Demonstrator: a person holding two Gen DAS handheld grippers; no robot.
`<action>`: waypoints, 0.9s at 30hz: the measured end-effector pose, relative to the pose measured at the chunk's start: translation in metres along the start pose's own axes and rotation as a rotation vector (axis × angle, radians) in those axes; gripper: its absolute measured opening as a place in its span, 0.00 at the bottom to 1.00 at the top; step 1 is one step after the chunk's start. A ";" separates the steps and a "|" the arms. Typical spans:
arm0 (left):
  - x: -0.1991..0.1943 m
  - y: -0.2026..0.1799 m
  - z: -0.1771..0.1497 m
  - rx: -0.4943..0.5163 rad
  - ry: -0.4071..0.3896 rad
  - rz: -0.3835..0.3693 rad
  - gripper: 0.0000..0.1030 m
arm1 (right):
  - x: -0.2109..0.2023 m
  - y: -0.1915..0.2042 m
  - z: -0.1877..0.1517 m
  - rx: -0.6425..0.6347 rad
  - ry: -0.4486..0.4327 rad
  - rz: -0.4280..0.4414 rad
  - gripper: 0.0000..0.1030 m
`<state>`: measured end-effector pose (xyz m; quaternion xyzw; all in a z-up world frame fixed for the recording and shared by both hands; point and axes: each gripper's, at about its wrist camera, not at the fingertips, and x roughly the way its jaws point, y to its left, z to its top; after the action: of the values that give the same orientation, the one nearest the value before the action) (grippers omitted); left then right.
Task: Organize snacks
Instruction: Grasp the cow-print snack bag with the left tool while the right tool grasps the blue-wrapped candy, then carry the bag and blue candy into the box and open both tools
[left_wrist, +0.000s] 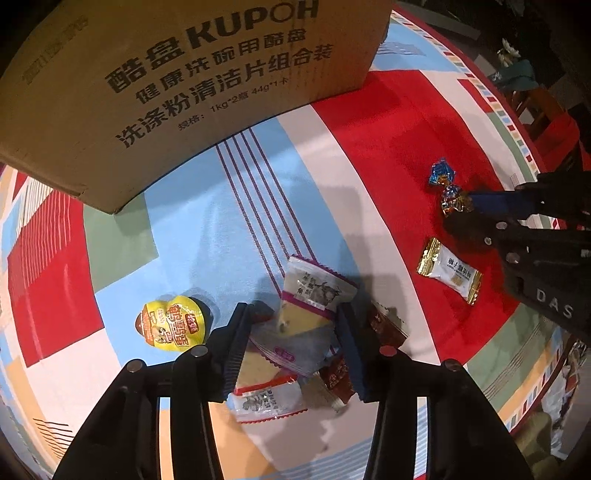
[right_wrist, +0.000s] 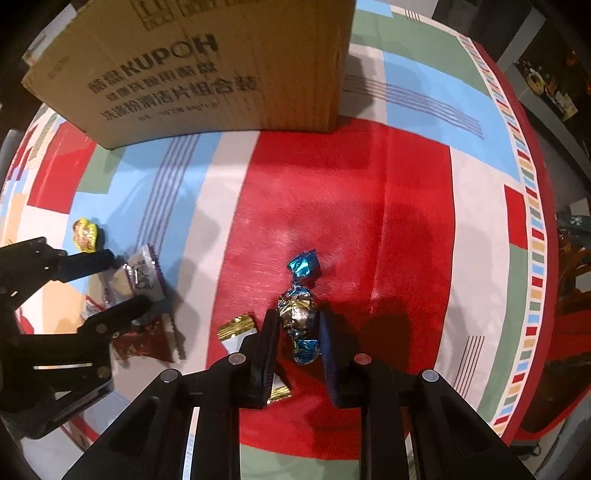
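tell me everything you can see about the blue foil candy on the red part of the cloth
The blue foil candy is a twist-wrapped sweet in crinkled, shiny blue foil with silver and gold print. Its round body has a twisted blue tail at each end. It lies lengthwise on the red patch of the tablecloth, between the fingers of the right gripper, which stand close at its sides.

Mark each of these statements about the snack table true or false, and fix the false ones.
1. The right gripper fingers flank the blue foil candy. True.
2. The cardboard box lies at the near edge of the cloth. False: it stands at the far side, beyond the snacks.
3. The yellow snack sits between the left gripper fingers. False: it lies beside them; a purple-edged packet is between them.
4. A gold-edged white packet lies on red cloth. True.
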<state>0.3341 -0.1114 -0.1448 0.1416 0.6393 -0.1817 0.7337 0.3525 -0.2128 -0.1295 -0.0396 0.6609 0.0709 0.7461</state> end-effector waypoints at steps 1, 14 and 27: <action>-0.001 0.002 -0.001 -0.007 -0.006 -0.002 0.43 | -0.007 0.000 -0.002 -0.006 -0.009 0.001 0.22; -0.023 0.012 -0.009 -0.065 -0.053 -0.031 0.30 | -0.041 0.018 -0.011 -0.041 -0.056 0.025 0.22; -0.089 0.030 -0.018 -0.124 -0.184 -0.037 0.30 | -0.075 0.027 -0.003 -0.043 -0.161 0.062 0.22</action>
<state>0.3207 -0.0689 -0.0599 0.0671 0.5817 -0.1675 0.7932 0.3365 -0.1906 -0.0542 -0.0293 0.5982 0.1113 0.7931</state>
